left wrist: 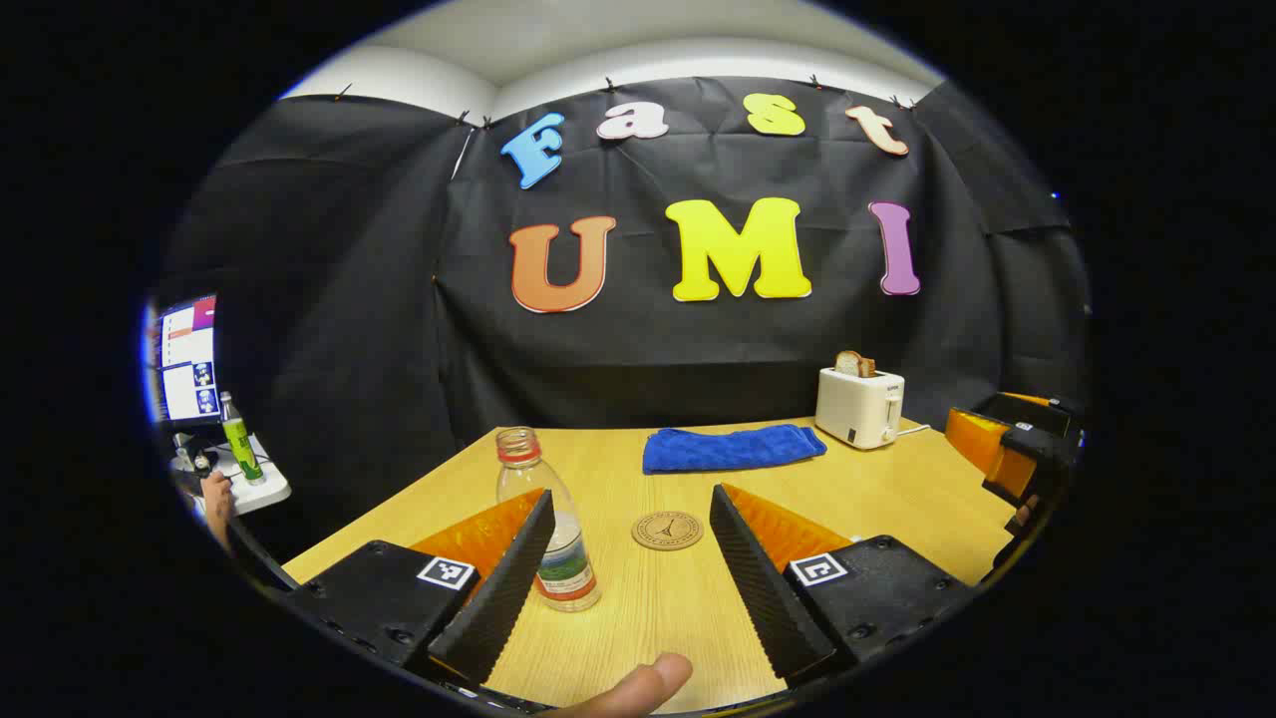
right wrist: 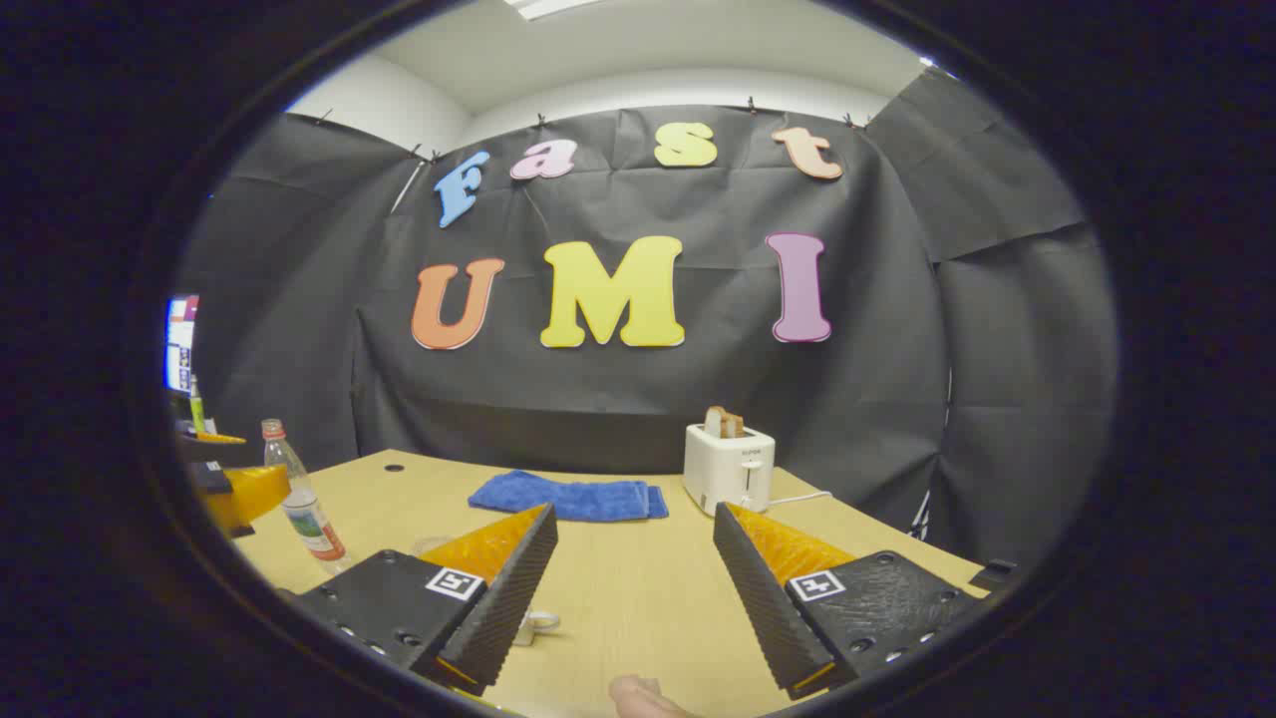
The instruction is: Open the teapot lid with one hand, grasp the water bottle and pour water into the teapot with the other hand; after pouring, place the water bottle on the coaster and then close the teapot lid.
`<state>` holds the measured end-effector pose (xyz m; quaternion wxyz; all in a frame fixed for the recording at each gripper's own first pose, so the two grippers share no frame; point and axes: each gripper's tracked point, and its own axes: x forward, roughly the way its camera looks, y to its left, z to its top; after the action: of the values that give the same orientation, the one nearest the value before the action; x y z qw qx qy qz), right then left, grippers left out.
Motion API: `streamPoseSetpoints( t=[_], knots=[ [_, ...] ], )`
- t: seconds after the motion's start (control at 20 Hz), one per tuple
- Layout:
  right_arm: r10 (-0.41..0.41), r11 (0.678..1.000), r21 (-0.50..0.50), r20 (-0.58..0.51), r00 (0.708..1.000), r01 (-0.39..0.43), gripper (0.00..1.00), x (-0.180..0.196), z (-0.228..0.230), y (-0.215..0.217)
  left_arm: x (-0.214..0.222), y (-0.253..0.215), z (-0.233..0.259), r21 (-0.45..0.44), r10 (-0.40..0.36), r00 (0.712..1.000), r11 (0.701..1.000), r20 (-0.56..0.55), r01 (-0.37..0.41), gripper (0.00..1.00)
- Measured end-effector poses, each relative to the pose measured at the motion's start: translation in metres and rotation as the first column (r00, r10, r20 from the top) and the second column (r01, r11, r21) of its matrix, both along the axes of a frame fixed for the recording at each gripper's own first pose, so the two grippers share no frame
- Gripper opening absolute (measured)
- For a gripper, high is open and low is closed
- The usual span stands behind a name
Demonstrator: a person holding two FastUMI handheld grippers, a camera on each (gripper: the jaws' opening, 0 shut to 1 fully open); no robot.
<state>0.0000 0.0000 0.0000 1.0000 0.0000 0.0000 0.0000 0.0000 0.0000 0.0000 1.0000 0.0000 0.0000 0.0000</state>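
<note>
Both hand-held grippers, left (left wrist: 628, 568) and right (right wrist: 630, 588), are hovering wide open, gripping nothing. The uncapped water bottle (left wrist: 546, 519) is standing on the worktop (left wrist: 897, 499), at nine o'clock from the round coaster (left wrist: 667, 530); its label is unreadable.

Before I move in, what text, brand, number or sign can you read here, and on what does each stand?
Nothing is legible enough to quote.
Clear plastic water bottle: the printing on its label band is too blurred to read.
Round brown coaster: tower emblem; the ring around it is too small to read.
White toaster: small dark mark on the front, unreadable.
Left gripper: square black-and-white coded markers, no words.
</note>
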Motion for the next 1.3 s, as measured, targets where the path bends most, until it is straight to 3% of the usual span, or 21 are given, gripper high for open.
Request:
streamPoseSetpoints(
  t=[0.15, 0.25, 0.35, 0.65, 0.7, 0.75, 0.95, 1.3],
  knots=[
    [0.006, 1.0, -0.009, 0.017, 1.0, -0.006, 0.97, -0.001, -0.013, 0.001, 0.0, 0.014, 0.004, 0.051, 0.012, 1.0, 0.999, 0.016, -0.013, 0.98],
    [0.021, 1.0, -0.01, -0.008, 1.0, -0.021, 0.93, 0.002, -0.022, 0.004, -0.001, 0.02, 0.006, 0.085, 0.034, 0.999, 0.996, 0.029, -0.036, 0.98],
    [0.022, 1.0, -0.011, -0.013, 1.0, -0.022, 0.97, 0.005, -0.024, 0.004, -0.003, 0.025, 0.006, 0.085, 0.038, 0.999, 0.996, 0.028, -0.04, 0.98],
    [0.04, 0.999, -0.003, -0.042, 0.998, -0.04, 0.95, 0.007, -0.034, 0.009, -0.004, 0.022, 0.008, 0.097, 0.019, 0.999, 0.995, 0.032, -0.022, 0.98],
    [0.041, 0.999, -0.008, -0.042, 0.998, -0.041, 0.97, 0.007, -0.035, 0.011, -0.004, 0.022, 0.007, 0.099, 0.019, 0.999, 0.995, 0.026, -0.022, 0.94],
    [0.045, 0.999, -0.012, -0.043, 0.998, -0.045, 0.97, 0.007, -0.036, 0.013, -0.003, 0.022, 0.005, 0.104, 0.019, 1.0, 0.994, 0.022, -0.022, 0.98],
    [0.059, 0.998, -0.024, -0.044, 0.997, -0.06, 0.97, 0.009, -0.041, 0.021, -0.002, 0.025, 0.001, 0.115, 0.03, 0.999, 0.993, 0.011, -0.031, 0.97],
    [0.109, 0.994, -0.005, -0.089, 0.99, -0.11, 0.98, 0.027, -0.076, 0.055, 0.003, 0.037, -0.007, 0.117, 0.052, 0.999, 0.992, -0.007, -0.051, 0.97]
  ],
)
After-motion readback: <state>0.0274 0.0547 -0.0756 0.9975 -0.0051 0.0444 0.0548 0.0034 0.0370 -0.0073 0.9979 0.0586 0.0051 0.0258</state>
